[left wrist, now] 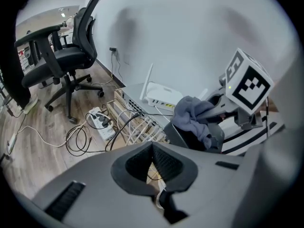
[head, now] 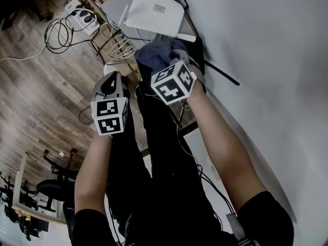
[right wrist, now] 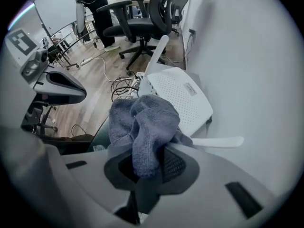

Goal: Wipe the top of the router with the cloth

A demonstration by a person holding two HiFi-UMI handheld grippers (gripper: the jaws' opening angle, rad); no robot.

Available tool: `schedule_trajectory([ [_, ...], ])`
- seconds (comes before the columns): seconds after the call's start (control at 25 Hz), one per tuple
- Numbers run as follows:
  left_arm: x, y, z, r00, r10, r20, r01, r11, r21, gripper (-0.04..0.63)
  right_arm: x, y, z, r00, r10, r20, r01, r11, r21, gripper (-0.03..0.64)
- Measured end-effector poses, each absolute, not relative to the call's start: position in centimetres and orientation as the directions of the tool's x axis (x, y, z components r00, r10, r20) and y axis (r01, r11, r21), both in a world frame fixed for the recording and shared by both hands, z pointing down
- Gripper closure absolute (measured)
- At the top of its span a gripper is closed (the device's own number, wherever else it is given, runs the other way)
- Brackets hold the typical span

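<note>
The head view looks steeply down; both gripper views, held close, face and share the router (right wrist: 183, 99).

The cloth (right wrist: 142, 122) (pinched in the right claw (right wrist: 151, 167)) sits just before the router (right wrist: 183, 99), power strip (head: 82, 15) farther left.

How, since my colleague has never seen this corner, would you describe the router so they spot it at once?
Look along the white wall to the grey box bristling with cables at its foot. The router lies on top of it, flat and white. Unlike the white power strip nearby, it has a perforated top and stick antennas.
</note>
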State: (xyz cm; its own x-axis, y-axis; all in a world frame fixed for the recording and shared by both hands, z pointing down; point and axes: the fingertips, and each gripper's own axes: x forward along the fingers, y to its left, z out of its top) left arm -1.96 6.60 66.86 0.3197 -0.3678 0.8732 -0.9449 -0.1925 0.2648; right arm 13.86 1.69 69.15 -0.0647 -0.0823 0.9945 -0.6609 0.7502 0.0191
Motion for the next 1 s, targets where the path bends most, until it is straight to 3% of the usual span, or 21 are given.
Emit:
schedule_trajectory([
  [0.56, -2.4, 6.4, 66.8, 0.323, -0.378, 0.868, -0.946, -0.170, 0.278, 0.592, 9.4, 2.7, 68.8, -0.205, -0.060, 0.977, -0.666, 0.740, -0.094, 0.568],
  [1.0, -3.5, 6.4, 66.4, 0.323, -0.388, 0.863, -0.946, -0.154, 0.285, 0.592, 9.2, 6.8, 68.7, -0.211, 0.049, 0.976, -0.606, 0.777, -0.170, 0.566],
])
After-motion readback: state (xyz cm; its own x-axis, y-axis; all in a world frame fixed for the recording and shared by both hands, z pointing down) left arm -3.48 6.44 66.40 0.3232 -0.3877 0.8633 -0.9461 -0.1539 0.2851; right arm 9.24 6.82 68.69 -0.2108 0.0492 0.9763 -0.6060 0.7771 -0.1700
